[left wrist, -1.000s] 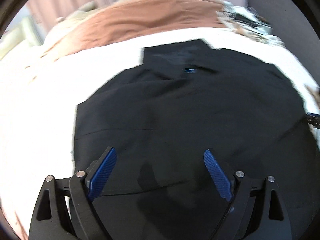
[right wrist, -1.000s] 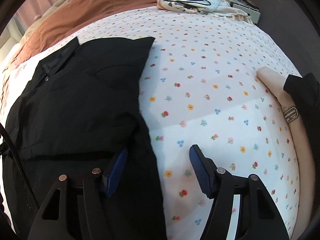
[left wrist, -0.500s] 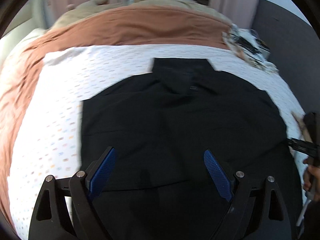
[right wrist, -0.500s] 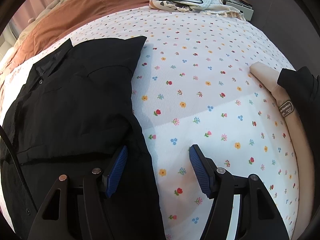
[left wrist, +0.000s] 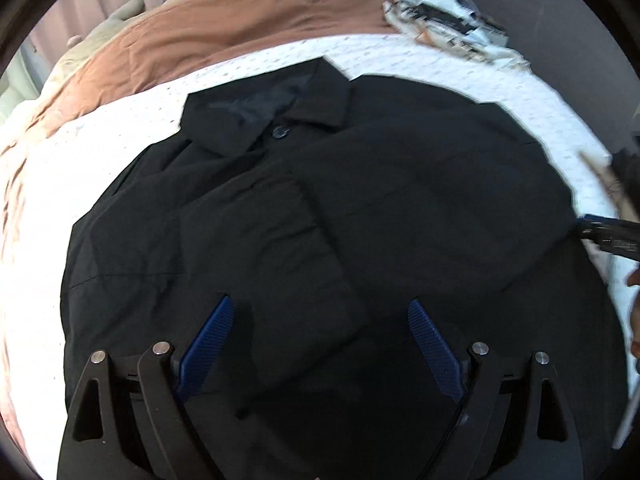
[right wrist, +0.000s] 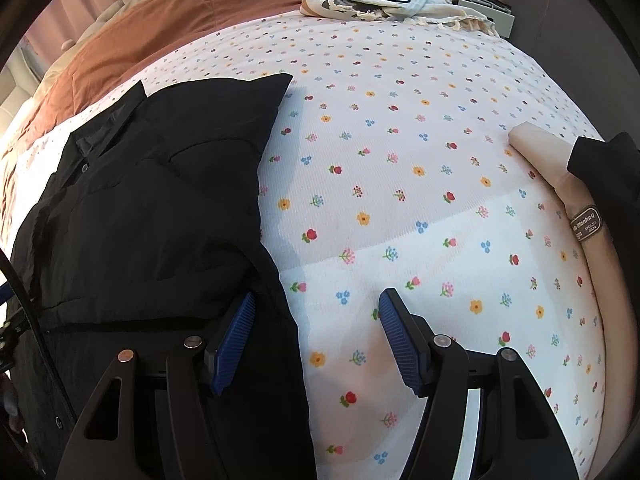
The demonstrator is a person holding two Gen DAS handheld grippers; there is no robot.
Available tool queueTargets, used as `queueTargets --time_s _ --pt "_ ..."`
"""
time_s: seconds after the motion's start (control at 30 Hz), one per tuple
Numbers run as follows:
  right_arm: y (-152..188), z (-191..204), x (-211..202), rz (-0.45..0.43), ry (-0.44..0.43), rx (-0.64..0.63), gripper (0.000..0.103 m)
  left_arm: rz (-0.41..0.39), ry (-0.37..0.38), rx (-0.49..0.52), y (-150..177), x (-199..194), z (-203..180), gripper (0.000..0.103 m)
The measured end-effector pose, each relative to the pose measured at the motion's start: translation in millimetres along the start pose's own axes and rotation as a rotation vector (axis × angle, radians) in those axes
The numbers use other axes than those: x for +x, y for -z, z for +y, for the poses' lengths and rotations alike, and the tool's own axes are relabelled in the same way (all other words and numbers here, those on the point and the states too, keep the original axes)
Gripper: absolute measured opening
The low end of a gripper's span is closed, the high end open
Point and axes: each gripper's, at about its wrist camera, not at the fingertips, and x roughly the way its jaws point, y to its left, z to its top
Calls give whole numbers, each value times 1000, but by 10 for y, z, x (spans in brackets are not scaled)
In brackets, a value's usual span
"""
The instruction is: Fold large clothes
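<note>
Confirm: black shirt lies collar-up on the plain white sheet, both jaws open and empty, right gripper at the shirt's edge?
Not quite. The sheet isn't plain: the right wrist view shows small coloured flowers printed all over it. The rest holds: the black shirt lies flat with its collar at the far end, both sets of jaws are open and empty, and the right gripper straddles the shirt's edge.

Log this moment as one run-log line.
stage: folding black shirt on floral sheet | left gripper: open, over shirt | right gripper: open, at shirt edge

black gripper (left wrist: 320,344) frame, ribbed blue pads (left wrist: 206,346) (silver screws)
</note>
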Motion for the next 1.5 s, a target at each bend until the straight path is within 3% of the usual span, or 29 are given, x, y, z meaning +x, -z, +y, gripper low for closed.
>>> queueTargets --time_s 0.2,0.43,0.57,0.7,1.07,1.4,1.43,1.47,1.5 --pt "-2 -9 3 0 -3 -5 63 -11 -92 -66 32 -11 461 91" --pt "5 45 -10 3 28 -10 63 -8 -202 -179 239 -194 1268 91" --pt "29 89 -78 18 42 -5 63 -24 -182 -259 370 -351 1622 91" --pt "122 50 -240 6 3 3 63 -64 -140 -265 491 -520 1760 91" --pt "581 -124 -1004 -108 -42 -1 63 -161 -29 -294 1010 -1124 1821 91" --pt "1194 -364 -1607 -120 -133 27 63 -228 44 -355 1649 -1615 1884 91" --pt "1249 -382 -1648 -118 -135 29 65 -229 52 -361 1719 -1643 1897 91" --pt "1328 -407 -1696 -119 -137 30 75 -227 65 -368 1796 -1667 1906 101" --pt "1376 -416 -1733 -121 -139 33 83 -232 74 -376 1878 -1694 1911 103"
